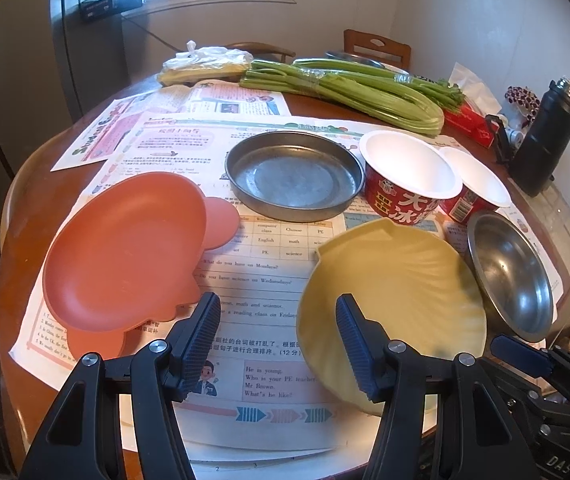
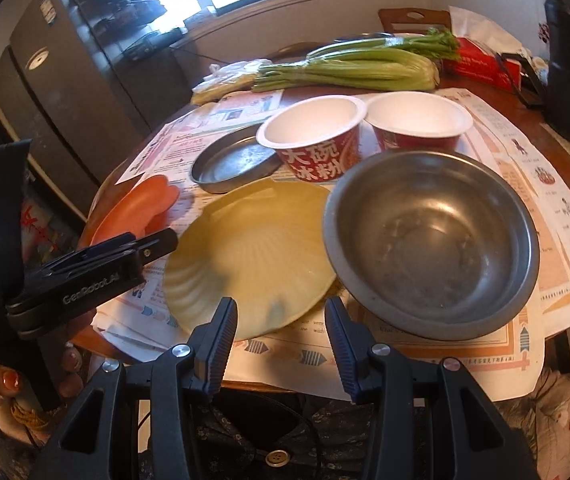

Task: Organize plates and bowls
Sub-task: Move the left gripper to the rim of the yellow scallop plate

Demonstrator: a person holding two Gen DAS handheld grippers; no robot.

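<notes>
Round and wooden, the worktop [image 1: 21,216] is spread with printed sheets [image 1: 269,276] under a window in a kitchen corner.

The left claw [image 1: 279,344] sits low in the left wrist view, its jaws about half apart and gripping nothing. Printed paper shows through the gap, and its right finger overlaps the near left rim of the yellow shell-shaped plate [image 1: 397,292]. The right claw [image 2: 281,344] sits at the bottom of the right wrist view, jaws parted and empty, framing the near edge of that same plate.

Left of the left claw lies the orange plate [image 1: 125,252], tilted on top of a second orange piece. At the right of the frame, just beside the yellow plate, stands the steel bowl [image 1: 513,272]. Above the yellow plate in the picture, the flat metal pan [image 1: 293,176] rests at centre. To its right stand two red paper bowls [image 1: 409,172] with white insides, touching each other.

Further up lie a bundle of celery [image 1: 349,88], a plastic bag [image 1: 205,64] and a red tissue box [image 1: 469,124]. A black flask [image 1: 545,132] stands at the right edge.
</notes>
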